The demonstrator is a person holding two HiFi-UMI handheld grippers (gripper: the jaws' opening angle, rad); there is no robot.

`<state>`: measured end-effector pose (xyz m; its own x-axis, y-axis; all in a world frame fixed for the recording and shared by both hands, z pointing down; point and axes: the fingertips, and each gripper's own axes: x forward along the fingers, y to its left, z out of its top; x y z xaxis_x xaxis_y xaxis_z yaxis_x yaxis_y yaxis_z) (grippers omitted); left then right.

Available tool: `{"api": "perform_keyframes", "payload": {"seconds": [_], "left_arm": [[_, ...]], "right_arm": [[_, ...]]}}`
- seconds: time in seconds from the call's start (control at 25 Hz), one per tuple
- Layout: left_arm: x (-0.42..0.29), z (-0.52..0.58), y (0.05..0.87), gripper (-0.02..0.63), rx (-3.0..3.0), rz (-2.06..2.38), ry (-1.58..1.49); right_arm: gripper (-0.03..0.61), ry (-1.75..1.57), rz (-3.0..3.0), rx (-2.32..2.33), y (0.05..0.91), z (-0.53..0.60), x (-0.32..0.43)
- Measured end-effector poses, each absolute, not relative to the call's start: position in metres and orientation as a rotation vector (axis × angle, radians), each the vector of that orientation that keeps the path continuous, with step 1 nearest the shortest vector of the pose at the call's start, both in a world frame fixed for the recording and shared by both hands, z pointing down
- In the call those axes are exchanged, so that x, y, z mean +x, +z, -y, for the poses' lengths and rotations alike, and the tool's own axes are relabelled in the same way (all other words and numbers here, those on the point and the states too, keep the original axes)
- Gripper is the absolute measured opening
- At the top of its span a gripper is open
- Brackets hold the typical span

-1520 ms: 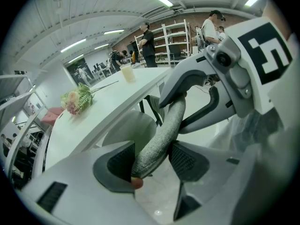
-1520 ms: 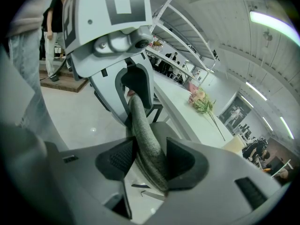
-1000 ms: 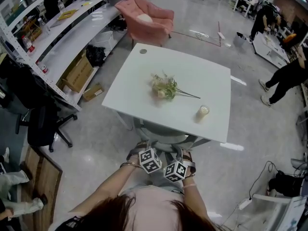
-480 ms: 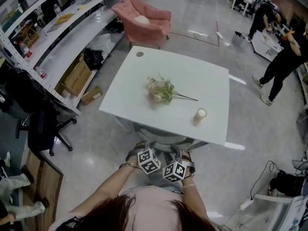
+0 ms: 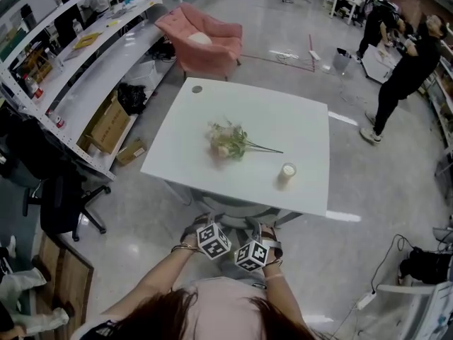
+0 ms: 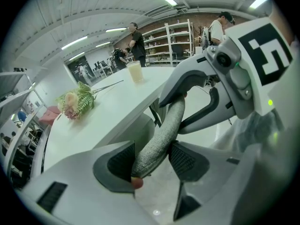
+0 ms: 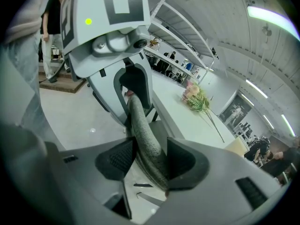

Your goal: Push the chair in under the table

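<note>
Currently I have both tools closed on the chair [image 5: 237, 207], one at each side of its grey fabric backrest [image 6: 164, 130]. The left gripper [image 6: 152, 161] has its jaws narrow, with both pads pressed against the padded rim. The right gripper [image 7: 147, 161] grips the same rim in the same manner, jaws narrow, pads on either face of the fabric. In the head view the two marker cubes sit side by side, near each other, just on my side of the backrest.

Position of the chair: the seat is partly under the near edge of the white table [image 5: 212, 112]; the backrest stands outside that edge, towards me.

Items on the table top:
- a bunch of flowers [image 5: 226, 142] lies flat near the centre, stems pointing right;
- a small pale cup [image 5: 287, 173] stands upright near the near-right edge, well apart from the flowers.

Surroundings on the grey floor [image 5: 141, 211]: a pink armchair [image 5: 205, 37] stands beyond the far side of the table. Long white shelving [image 5: 92, 55] runs along the left, with a cardboard box [image 5: 110, 122] beneath it. A black office chair [image 5: 60, 190] stands at the left, well apart from the table. A person [image 5: 403, 69] in dark clothing stands at the far right.
</note>
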<state>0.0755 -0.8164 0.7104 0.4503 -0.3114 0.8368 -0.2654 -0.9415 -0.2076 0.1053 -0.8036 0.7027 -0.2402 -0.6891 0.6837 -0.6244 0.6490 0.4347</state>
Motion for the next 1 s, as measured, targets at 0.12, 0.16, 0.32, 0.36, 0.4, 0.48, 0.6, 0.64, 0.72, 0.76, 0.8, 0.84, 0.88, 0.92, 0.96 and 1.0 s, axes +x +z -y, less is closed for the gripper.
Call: {"api": "perform_keyframes", "payload": {"seconds": [0.12, 0.16, 0.32, 0.36, 0.4, 0.48, 0.6, 0.64, 0.72, 0.76, 0.8, 0.84, 0.88, 0.92, 0.96, 1.0], "left_arm": [[0.075, 0.813, 0.71, 0.227, -2.65, -0.518, -1.559], [0.076, 0.812, 0.709, 0.228, -2.655, -0.518, -1.564], [0.075, 0.81, 0.706, 0.229, -2.675, -0.527, -1.552], [0.075, 0.809, 0.704, 0.229, -2.681, -0.535, -1.544], [0.075, 0.809, 0.702, 0.229, -2.686, -0.547, -1.536], [0.075, 0.809, 0.697, 0.229, -2.693, -0.584, -1.513], [0.069, 0.807, 0.689, 0.227, -2.709, -0.649, -1.48], [0.067, 0.805, 0.686, 0.227, -2.72, -0.672, -1.468], [0.062, 0.803, 0.68, 0.227, -2.744, -0.724, -1.447], [0.059, 0.802, 0.677, 0.227, -2.757, -0.757, -1.441], [0.054, 0.8, 0.675, 0.221, -2.774, -0.797, -1.435], [0.047, 0.799, 0.672, 0.212, -2.798, -0.843, -1.428], [0.039, 0.797, 0.671, 0.21, -2.826, -0.893, -1.42], [0.03, 0.794, 0.669, 0.21, -2.852, -0.945, -1.416], [0.02, 0.79, 0.669, 0.209, -2.874, -0.997, -1.416], [0.009, 0.785, 0.668, 0.207, -2.89, -1.049, -1.42]], "right_arm": [[0.209, -0.037, 1.935, 1.034, 0.702, 0.799, 0.105], [0.209, -0.009, 1.932, 1.037, 0.701, 0.798, 0.106], [0.209, 0.113, 1.941, 1.037, 0.699, 0.795, 0.108], [0.209, 0.141, 1.945, 1.038, 0.697, 0.794, 0.109], [0.209, 0.164, 1.947, 1.043, 0.695, 0.793, 0.11], [0.209, 0.199, 1.948, 1.066, 0.689, 0.792, 0.113], [0.199, 0.256, 1.958, 1.117, 0.679, 0.785, 0.118], [0.198, 0.275, 1.964, 1.137, 0.675, 0.782, 0.12], [0.179, 0.32, 1.969, 1.181, 0.668, 0.776, 0.127], [0.167, 0.348, 1.969, 1.201, 0.666, 0.771, 0.13], [0.16, 0.378, 1.968, 1.218, 0.664, 0.766, 0.133], [0.158, 0.409, 1.965, 1.232, 0.663, 0.761, 0.136], [0.155, 0.441, 1.962, 1.246, 0.663, 0.755, 0.139], [0.155, 0.475, 1.961, 1.263, 0.663, 0.748, 0.142], [0.153, 0.51, 1.959, 1.281, 0.664, 0.742, 0.145], [0.153, 0.543, 1.957, 1.299, 0.664, 0.736, 0.15]]}}
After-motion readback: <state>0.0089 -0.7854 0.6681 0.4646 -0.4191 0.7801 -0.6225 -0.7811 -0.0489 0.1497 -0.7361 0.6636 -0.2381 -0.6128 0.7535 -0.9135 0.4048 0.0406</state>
